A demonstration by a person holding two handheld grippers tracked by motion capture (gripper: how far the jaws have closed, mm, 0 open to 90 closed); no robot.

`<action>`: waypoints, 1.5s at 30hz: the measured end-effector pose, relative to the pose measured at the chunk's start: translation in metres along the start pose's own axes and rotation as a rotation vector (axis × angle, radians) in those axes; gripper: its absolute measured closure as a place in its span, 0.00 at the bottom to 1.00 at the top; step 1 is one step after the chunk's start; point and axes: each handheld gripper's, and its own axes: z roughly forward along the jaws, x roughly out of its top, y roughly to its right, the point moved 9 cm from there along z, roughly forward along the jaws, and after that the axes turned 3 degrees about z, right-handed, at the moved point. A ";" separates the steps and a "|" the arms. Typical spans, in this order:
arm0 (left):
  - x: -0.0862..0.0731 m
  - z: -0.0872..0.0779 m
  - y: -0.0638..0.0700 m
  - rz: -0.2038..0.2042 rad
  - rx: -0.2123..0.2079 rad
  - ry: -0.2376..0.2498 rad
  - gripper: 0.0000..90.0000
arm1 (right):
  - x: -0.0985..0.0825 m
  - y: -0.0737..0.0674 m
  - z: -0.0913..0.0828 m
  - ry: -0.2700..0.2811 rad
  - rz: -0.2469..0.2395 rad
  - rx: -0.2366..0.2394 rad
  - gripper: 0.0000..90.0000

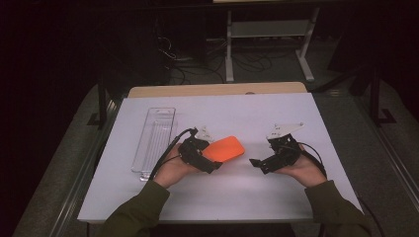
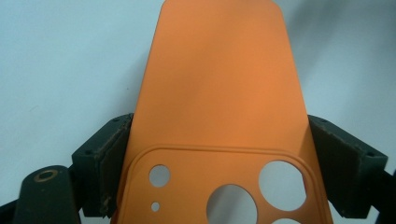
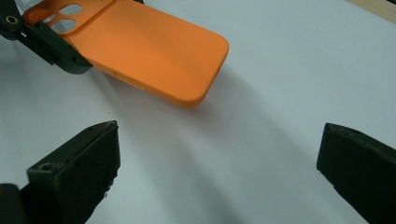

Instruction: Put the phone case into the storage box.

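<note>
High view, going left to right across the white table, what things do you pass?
Clear plastic ribbed tray → left claw → orange silicone phone case, held by that claw → open right claw.

No text readable — no labels; no numbers.

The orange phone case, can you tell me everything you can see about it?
The orange phone case looks like smooth, matte, soft plastic or rubber with rounded corners. At one end a raised outline frames round camera holes, large and small. The left gripper is shut on that end, its black jaws pressing both long edges. The case is held nearly flat, back side up, just above the white table, casting a shadow. Its free end points toward the right gripper, which is open and not touching it.
</note>
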 end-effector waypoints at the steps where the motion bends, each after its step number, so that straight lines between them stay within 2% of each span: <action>1: -0.001 0.000 0.001 -0.006 0.000 0.001 0.17 | -0.001 0.000 0.000 0.005 -0.003 -0.008 0.00; 7: -0.002 0.001 0.000 -0.039 0.020 0.009 0.17 | -0.010 -0.002 0.004 0.021 0.035 -0.015 0.00; 13: 0.000 -0.002 -0.002 -0.056 0.034 0.042 0.17 | -0.018 -0.004 0.012 0.032 0.033 -0.040 0.00; 15: -0.001 -0.002 -0.002 -0.070 0.036 0.042 0.17 | -0.020 -0.004 0.014 0.026 0.025 -0.045 0.00; 20: -0.001 -0.001 -0.003 -0.078 0.043 0.044 0.17 | -0.024 -0.003 0.017 0.018 0.039 -0.038 0.00; 23: -0.002 -0.003 -0.005 -0.075 0.048 0.037 0.17 | -0.026 -0.004 0.019 0.012 0.022 -0.040 0.00; 28: -0.003 -0.005 -0.008 -0.089 0.060 0.048 0.17 | -0.025 -0.003 0.019 0.035 0.020 -0.068 0.00; 41: -0.004 -0.007 -0.010 -0.100 0.045 0.056 0.17 | -0.024 -0.002 0.020 0.059 -0.005 -0.095 0.00; 43: -0.005 -0.006 -0.010 -0.098 0.047 0.053 0.17 | -0.023 -0.002 0.020 0.061 -0.013 -0.098 0.00; 45: -0.005 -0.006 -0.010 -0.093 0.043 0.049 0.17 | -0.024 0.000 0.020 0.057 -0.052 -0.110 0.00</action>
